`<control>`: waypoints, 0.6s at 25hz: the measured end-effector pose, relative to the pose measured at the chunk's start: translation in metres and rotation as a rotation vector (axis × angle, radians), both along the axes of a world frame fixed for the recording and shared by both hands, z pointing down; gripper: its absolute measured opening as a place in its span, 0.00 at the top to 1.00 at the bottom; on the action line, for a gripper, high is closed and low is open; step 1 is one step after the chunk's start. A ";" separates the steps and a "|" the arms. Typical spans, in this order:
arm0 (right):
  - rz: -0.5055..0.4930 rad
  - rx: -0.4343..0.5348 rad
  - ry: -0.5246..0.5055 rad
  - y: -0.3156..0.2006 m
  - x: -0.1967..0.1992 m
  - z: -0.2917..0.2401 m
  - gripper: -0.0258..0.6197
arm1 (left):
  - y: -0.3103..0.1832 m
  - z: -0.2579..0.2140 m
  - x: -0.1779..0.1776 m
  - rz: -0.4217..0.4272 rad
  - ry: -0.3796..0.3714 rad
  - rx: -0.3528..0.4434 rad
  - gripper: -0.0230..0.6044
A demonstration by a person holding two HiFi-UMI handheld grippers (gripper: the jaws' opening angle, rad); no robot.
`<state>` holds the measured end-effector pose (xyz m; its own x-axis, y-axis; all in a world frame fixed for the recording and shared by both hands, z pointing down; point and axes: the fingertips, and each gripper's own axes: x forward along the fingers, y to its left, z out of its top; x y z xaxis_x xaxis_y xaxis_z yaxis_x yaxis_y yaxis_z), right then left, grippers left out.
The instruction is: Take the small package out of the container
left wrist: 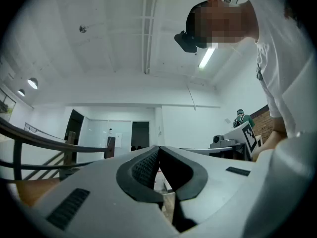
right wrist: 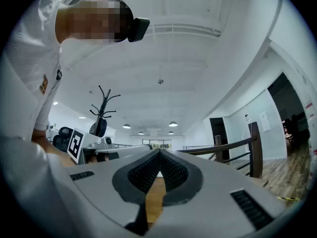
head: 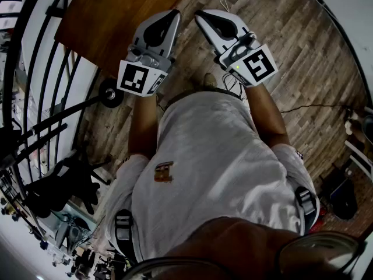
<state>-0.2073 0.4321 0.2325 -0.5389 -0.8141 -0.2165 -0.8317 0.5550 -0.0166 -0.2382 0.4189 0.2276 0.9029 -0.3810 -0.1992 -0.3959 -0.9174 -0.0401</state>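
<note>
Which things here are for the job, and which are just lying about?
For the job:
left gripper, shut and empty
right gripper, shut and empty
Nothing else of the job shows.

Just about:
wooden table
railing
coat stand

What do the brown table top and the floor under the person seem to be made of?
Brown table top: probably wood or veneer, smooth satin finish; faint grain shows. Floor: likely wood or wood-look planks, matte grey-brown; short staggered boards with seams.
</note>
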 end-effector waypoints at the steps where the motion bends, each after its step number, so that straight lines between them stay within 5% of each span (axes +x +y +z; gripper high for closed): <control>1: -0.001 0.001 0.001 0.000 0.000 0.000 0.91 | 0.000 0.000 0.001 -0.001 0.000 0.000 0.93; 15: -0.054 -0.041 -0.018 -0.004 0.018 0.011 0.91 | -0.005 0.007 0.010 -0.037 -0.005 -0.007 0.93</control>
